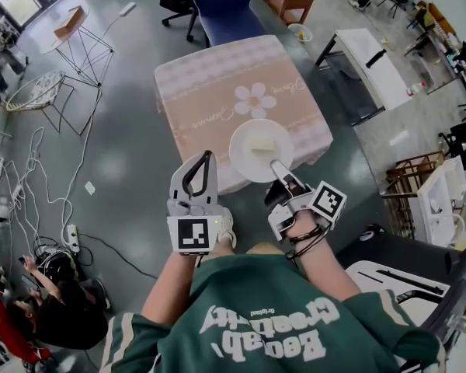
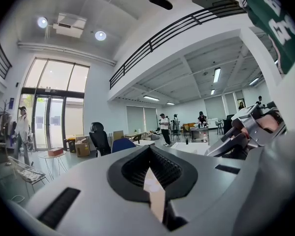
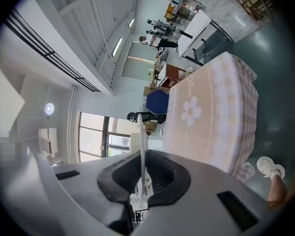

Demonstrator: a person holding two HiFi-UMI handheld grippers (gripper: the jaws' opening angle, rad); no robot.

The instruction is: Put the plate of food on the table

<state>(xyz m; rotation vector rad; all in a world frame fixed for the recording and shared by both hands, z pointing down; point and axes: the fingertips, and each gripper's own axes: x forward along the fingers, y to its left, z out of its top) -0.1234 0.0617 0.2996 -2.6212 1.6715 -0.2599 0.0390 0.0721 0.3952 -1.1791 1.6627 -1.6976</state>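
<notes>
Currently held: the plate (image 1: 262, 150), white and round, gripped at its near rim by the right hand-held gripper (image 1: 282, 176).
Right hand-held gripper: jaws pinching the plate's thin edge, which shows edge-on between the dark pads in the right gripper view (image 3: 142, 146).
Food: a pale, flat piece (image 1: 264, 143) lying near the middle of the plate; what it is cannot be told.
Plate's place: in the head view it overlaps the near edge of the counter (image 1: 217, 92); whether it touches the cloth cannot be told.
Counter: covered with a pink checked cloth bearing a white daisy print (image 1: 254, 99).
Left hand-held gripper (image 1: 204, 155): jaws pressed together at the tips with nothing between them, held just left of the plate.
Chair: a blue one (image 1: 225, 6) stands at the counter's far side.
</notes>
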